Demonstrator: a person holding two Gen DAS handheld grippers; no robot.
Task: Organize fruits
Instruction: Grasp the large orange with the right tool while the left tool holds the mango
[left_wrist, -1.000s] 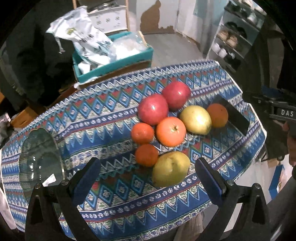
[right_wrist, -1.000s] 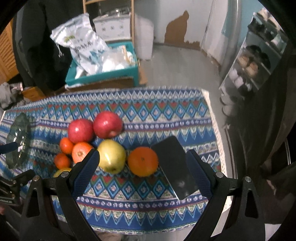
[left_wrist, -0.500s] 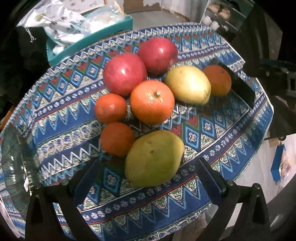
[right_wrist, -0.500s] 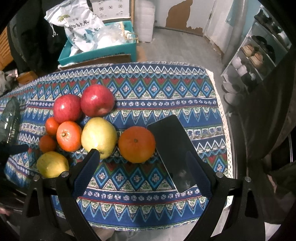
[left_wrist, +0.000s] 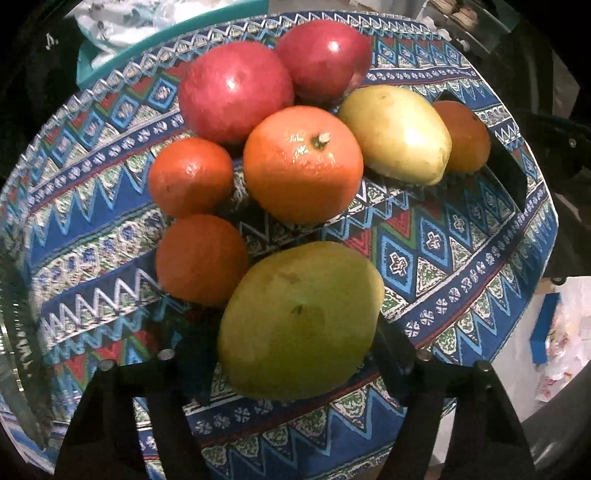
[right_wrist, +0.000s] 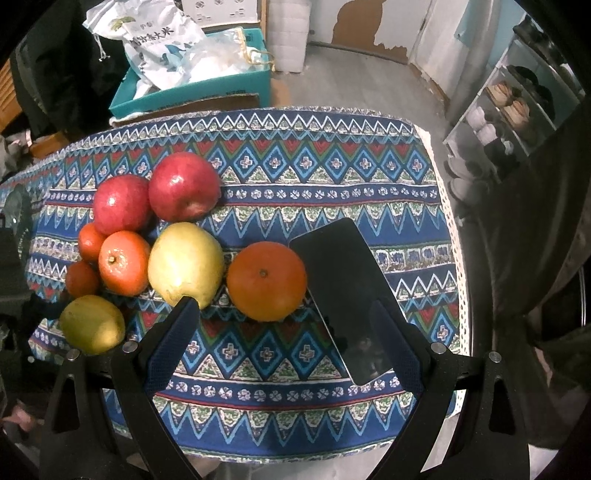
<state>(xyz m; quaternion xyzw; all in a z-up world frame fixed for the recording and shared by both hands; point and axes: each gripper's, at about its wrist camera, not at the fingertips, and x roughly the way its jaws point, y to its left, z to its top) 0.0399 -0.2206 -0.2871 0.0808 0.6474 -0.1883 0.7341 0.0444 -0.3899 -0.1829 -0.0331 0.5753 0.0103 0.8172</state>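
Two yellow-green mangoes lead the pile on the patterned bench (right_wrist: 332, 177): the nearest mango (left_wrist: 301, 321) sits between the left tool's (left_wrist: 291, 354) just-narrowed jaws, contact unclear. Two red apples (left_wrist: 236, 90), four oranges (left_wrist: 303, 164) behind; the right tool (right_wrist: 284, 328) gapes wide, empty, above the rightmost orange (right_wrist: 266, 281).

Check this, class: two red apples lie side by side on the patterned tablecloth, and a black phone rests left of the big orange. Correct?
Not quite. The right wrist view shows the black phone right of the big orange, not left. The two red apples do lie side by side on the patterned tablecloth.
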